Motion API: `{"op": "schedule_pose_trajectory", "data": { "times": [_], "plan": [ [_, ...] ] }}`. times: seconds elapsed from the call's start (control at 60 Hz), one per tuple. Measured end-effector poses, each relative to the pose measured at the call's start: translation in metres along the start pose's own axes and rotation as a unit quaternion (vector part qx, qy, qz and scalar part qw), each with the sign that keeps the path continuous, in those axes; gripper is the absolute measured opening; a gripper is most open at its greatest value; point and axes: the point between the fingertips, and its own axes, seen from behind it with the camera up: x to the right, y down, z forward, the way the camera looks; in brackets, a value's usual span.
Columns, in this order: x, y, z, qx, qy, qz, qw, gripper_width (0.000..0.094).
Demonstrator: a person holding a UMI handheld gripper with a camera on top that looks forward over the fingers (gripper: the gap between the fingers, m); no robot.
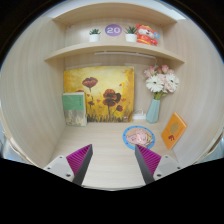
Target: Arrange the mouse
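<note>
No mouse shows in the gripper view. My gripper [113, 160] is open, its two magenta-padded fingers [79, 158] spread wide with only the bare pale wooden desk [108, 155] between them. Nothing is held. A round blue-rimmed mat [137, 136] with a pink picture lies just ahead of the right finger.
At the back of the desk stand a flower painting [98, 94], a small green card [74, 108], a vase of pink and white flowers [158, 88] and an orange card [174, 130]. Shelves above hold a small plant [95, 33], a purple disc [113, 31] and a toy [146, 35].
</note>
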Motion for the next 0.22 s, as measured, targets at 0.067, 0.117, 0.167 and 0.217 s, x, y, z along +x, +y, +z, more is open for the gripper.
{"op": "schedule_pose_trajectory", "data": {
  "times": [0.067, 0.117, 0.167, 0.217],
  "plan": [
    [-0.001, 0.0, -0.005, 0.002, -0.001, 0.0, 1.0, 0.0867],
    [-0.001, 0.0, -0.008, 0.004, 0.0, 0.0, 1.0, 0.0867],
    [-0.003, 0.0, -0.011, 0.006, 0.0, 0.002, 1.0, 0.0869],
    [-0.004, 0.0, -0.013, 0.006, 0.0, 0.0, 1.0, 0.0865]
  ]
}}
